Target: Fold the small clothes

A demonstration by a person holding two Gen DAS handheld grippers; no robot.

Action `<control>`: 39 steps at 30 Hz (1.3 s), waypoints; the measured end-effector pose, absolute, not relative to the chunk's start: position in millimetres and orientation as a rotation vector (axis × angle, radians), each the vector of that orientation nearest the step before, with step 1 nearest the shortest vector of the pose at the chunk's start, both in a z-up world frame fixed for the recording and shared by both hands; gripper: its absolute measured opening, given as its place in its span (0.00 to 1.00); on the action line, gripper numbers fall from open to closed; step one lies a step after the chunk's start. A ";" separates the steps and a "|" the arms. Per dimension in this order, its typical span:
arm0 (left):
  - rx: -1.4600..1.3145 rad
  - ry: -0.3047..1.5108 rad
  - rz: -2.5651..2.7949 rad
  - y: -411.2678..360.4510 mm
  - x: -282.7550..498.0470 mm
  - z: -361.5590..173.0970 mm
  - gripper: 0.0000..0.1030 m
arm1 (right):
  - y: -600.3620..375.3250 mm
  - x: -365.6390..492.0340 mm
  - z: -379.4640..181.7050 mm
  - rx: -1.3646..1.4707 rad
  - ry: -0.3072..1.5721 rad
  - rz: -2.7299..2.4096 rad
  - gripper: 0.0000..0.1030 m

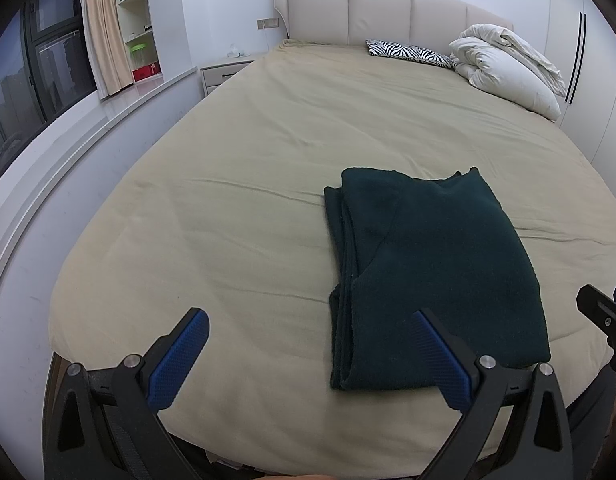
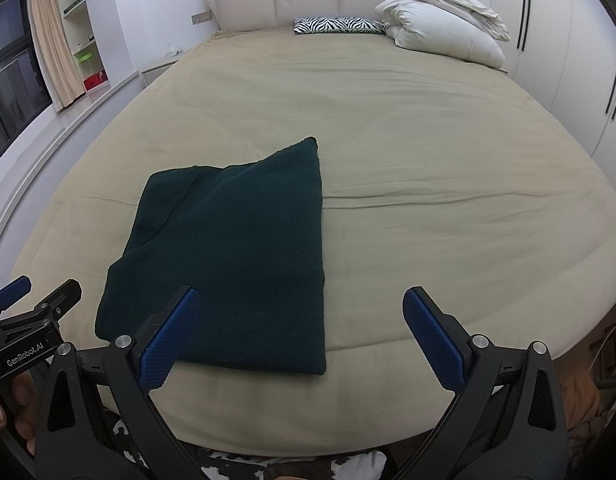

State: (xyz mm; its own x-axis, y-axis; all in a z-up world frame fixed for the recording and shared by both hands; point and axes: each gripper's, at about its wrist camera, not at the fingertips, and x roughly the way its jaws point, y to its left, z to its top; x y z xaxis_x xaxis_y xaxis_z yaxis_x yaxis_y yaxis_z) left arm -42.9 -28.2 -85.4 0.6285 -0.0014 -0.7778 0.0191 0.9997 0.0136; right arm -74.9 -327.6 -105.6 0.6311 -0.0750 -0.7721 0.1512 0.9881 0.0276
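1. Left wrist view: the left gripper [image 1: 308,354] hangs above the near edge of the bed [image 1: 235,184] with its two blue-padded fingers [image 1: 179,360] spread wide and nothing between them.
2. A dark green garment [image 1: 440,276] lies folded into a rough rectangle on the beige sheet, near the foot of the bed and right of centre in this view; its stacked layers show along its left edge (several folds are visible there). The right finger's pad overlaps the garment's near edge in the picture, but I cannot tell whether it touches the cloth.
3. At the far right edge a black part of the right gripper [image 1: 604,316] pokes into view.
4. Farther back, a zebra-print pillow [image 1: 408,53] and a bundled white duvet [image 1: 512,66] sit against the padded headboard [image 1: 380,10]; a bedside cabinet [image 1: 223,72] stands at the left side of the bed.
5. Right wrist view: the right gripper [image 2: 299,336] has its blue pads wide apart and empty, held over the foot of the bed.
6. The garment [image 2: 235,256] lies flat, left of centre here (its far right corner peaks upward); the left finger's pad overlaps its near edge.
7. At the lower left, the left gripper [image 2: 35,304] shows, with a hand [image 2: 11,408] around its handle.
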 end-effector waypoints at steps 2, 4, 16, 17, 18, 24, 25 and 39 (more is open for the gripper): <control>0.021 0.891 -0.012 -28.3 -42.9 -85.3 1.00 | -327.7 -74.7 -105.9 0.092 0.880 -0.130 1.00; 0.021 0.891 -0.011 -28.6 -43.3 -85.3 1.00 | -327.7 -74.3 -106.5 0.092 0.881 -0.128 1.00; 0.020 0.893 -0.014 -29.0 -43.7 -85.1 1.00 | -328.0 -74.3 -107.3 0.095 0.882 -0.128 1.00; 0.021 0.893 -0.014 -29.5 -44.1 -85.8 1.00 | -327.8 -74.4 -107.7 0.095 0.882 -0.128 1.00; 0.021 0.892 -0.014 -29.6 -44.2 -85.7 1.00 | -328.0 -74.3 -107.9 0.094 0.882 -0.128 1.00; 0.022 0.895 -0.016 -30.6 -45.9 -88.4 1.00 | -328.2 -74.3 -107.8 0.095 0.882 -0.128 1.00; 0.022 0.896 -0.015 -30.8 -46.2 -88.6 1.00 | -328.1 -74.3 -107.9 0.095 0.883 -0.128 1.00; 0.019 0.902 -0.023 -27.1 -45.1 -89.6 1.00 | -328.3 -75.9 -111.5 0.097 0.888 -0.124 1.00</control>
State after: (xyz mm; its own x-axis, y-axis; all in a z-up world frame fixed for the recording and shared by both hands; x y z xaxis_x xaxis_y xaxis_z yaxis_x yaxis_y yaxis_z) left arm -45.1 -27.1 -89.6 0.6198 -0.0121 -0.7847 0.0281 0.9996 0.0068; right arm -75.9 -328.3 -111.5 0.6249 -0.0678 -0.7778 0.1483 0.9884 0.0330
